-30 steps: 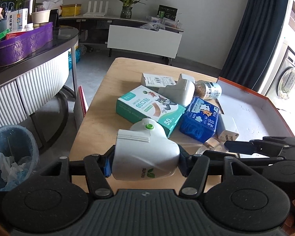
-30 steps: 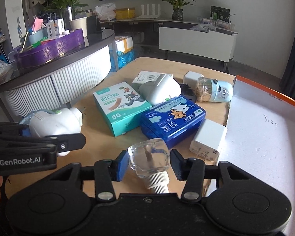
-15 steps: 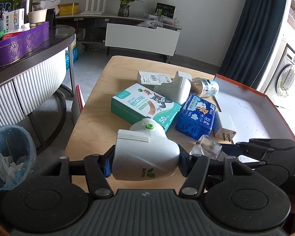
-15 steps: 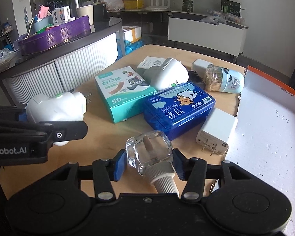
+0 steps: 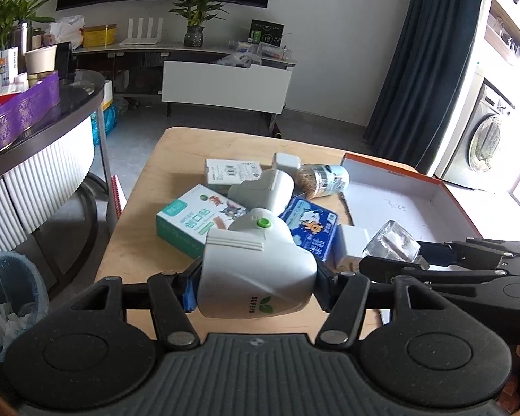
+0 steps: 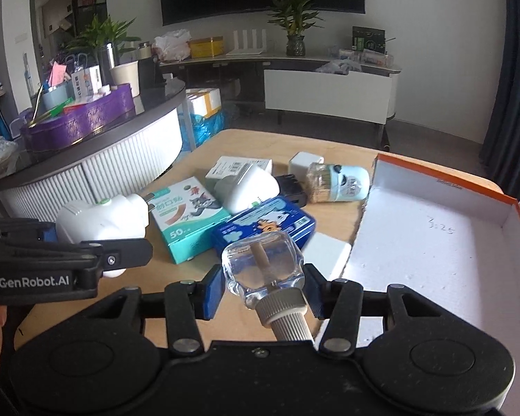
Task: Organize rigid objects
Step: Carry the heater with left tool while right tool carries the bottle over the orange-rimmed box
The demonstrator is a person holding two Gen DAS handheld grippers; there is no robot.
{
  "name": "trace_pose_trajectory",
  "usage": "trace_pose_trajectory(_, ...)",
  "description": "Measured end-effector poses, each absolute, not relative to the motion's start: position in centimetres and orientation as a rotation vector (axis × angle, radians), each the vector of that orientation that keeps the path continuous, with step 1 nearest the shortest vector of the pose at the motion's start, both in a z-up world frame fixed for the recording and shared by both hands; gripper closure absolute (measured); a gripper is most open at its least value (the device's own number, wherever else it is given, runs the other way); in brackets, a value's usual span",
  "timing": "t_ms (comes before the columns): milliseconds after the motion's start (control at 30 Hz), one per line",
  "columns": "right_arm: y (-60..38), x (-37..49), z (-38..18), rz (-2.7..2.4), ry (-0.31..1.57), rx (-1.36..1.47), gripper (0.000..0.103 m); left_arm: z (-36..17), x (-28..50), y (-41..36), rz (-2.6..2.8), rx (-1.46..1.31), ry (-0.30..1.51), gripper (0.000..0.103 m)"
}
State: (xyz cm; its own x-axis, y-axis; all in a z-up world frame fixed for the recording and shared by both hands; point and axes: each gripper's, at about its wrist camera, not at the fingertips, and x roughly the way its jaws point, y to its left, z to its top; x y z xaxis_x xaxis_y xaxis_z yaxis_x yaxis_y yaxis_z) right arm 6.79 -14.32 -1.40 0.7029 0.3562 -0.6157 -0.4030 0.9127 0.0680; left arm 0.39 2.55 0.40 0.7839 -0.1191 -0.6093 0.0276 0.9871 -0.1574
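Observation:
My left gripper [image 5: 256,284] is shut on a white plug-in diffuser [image 5: 256,270] with a green button, held above the wooden table [image 5: 176,159]. My right gripper [image 6: 264,279] is shut on a clear glass refill bottle [image 6: 263,263] with a grey screw neck pointing back at the camera. That bottle also shows in the left wrist view [image 5: 393,246]. Both are lifted near the table's front. The orange-rimmed white box [image 6: 433,242] lies open to the right.
On the table lie a teal bandage box [image 6: 187,218], a blue tin [image 6: 267,225], a second white diffuser [image 6: 246,189], a white charger [image 6: 326,248], a toothpick jar [image 6: 339,182] and a white carton [image 6: 239,166]. A waste bin [image 5: 7,298] stands left.
Both grippers have risen and drawn back from the table with their objects. The glass bottle has come up beside the white diffuser.

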Motion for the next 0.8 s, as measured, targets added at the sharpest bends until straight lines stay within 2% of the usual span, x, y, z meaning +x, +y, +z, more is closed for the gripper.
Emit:
trace_pose_trajectory(400, -22.7, 7.2, 3.1, 0.191, 0.63, 0.007, 0.044, 3.2, 5.0, -3.2, -0.289, -0.09, 0.672, 0.042)
trace_pose_trajectory(800, -28.8, 8.3, 4.0, 0.053, 0.591, 0.067, 0.044, 3.5, 8.1, -9.6, -0.393, -0.057, 0.645, 0.042)
